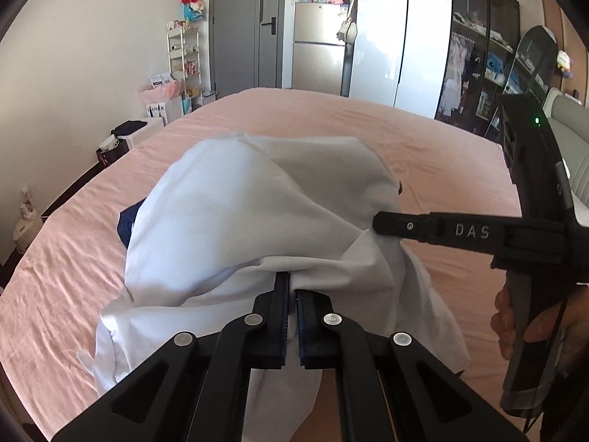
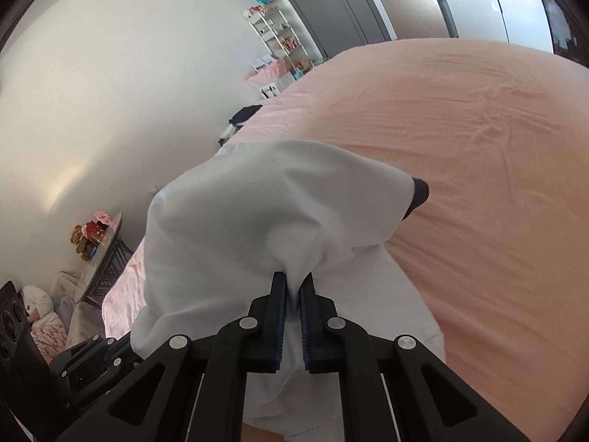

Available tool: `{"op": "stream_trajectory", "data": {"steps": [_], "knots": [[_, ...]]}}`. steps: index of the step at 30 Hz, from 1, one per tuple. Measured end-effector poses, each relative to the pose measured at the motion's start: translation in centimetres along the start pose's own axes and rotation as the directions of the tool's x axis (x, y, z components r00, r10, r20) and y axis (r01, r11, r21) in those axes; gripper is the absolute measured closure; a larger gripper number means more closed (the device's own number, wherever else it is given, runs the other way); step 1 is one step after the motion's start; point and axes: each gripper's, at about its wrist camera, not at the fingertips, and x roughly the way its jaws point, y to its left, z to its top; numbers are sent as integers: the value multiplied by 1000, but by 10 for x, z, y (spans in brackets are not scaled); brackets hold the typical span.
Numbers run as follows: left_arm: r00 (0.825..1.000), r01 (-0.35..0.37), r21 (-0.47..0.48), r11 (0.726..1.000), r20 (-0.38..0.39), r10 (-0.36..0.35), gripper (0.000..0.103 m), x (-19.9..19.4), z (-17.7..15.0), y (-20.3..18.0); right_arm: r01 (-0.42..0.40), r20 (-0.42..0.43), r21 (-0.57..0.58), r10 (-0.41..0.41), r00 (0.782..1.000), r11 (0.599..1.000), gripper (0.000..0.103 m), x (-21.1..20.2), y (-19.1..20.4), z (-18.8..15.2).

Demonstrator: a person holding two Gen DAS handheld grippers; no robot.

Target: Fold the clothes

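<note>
A white garment with navy trim hangs bunched above the pink bed. My left gripper is shut on a fold of its fabric. My right gripper reaches in from the right of the left wrist view and pinches the same garment at its right edge. In the right wrist view the right gripper is shut on the white garment, which drapes over and below the jaws. A navy corner sticks out at its right. The left gripper's body shows at lower left.
The pink sheet spreads wide to the right and far side. A white shelf rack, fridge and wardrobes stand beyond the bed. A small round side table with toys stands left of the bed.
</note>
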Motion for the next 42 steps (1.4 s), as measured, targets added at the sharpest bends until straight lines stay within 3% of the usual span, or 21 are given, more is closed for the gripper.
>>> {"op": "stream_trajectory", "data": {"steps": [10, 15, 18, 19, 21, 22, 23, 27, 30, 34, 38, 42], "knots": [[987, 88, 113, 990, 123, -102, 100, -58, 65, -60, -20, 143, 5, 19, 990, 1000, 102, -96, 8, 12], [993, 79, 200, 977, 65, -94, 100, -62, 60, -90, 82, 114, -122, -68, 991, 989, 101, -114, 15, -14], [993, 116, 130, 985, 10, -119, 100, -53, 54, -80, 154, 92, -211, -138, 986, 965, 99, -120, 20, -34], [992, 122, 110, 986, 3, -123, 100, -52, 53, -78, 177, 86, -241, -161, 983, 954, 93, -122, 21, -40], [992, 126, 77, 989, -9, -126, 100, -50, 51, -75, 222, 76, -301, -208, 975, 928, 60, -126, 24, -53], [993, 117, 76, 990, -12, -117, 100, -49, 50, -74, 243, 72, -330, -232, 970, 912, 29, -128, 26, -60], [994, 106, 80, 991, -14, -105, 100, -48, 50, -74, 263, 69, -359, -256, 964, 895, 18, -130, 28, -67], [995, 92, 99, 991, -45, -87, 99, -44, 46, -71, 333, 63, -470, -346, 936, 817, 18, -136, 34, -92], [993, 85, 54, 995, -90, -80, 99, -39, 44, -62, 336, 38, -517, -371, 928, 787, 18, -111, 34, -99], [989, 97, 21, 995, -110, -94, 98, -40, 40, -55, 332, 27, -540, -378, 925, 773, 18, -73, 40, -97], [990, 81, 79, 994, -121, -71, 97, -47, 35, -56, 388, 22, -544, -449, 893, 744, 18, -25, 32, -87], [992, 29, 160, 987, -127, -9, 97, -51, 22, -54, 379, -7, -494, -440, 898, 782, 18, 4, 20, -73]]}}
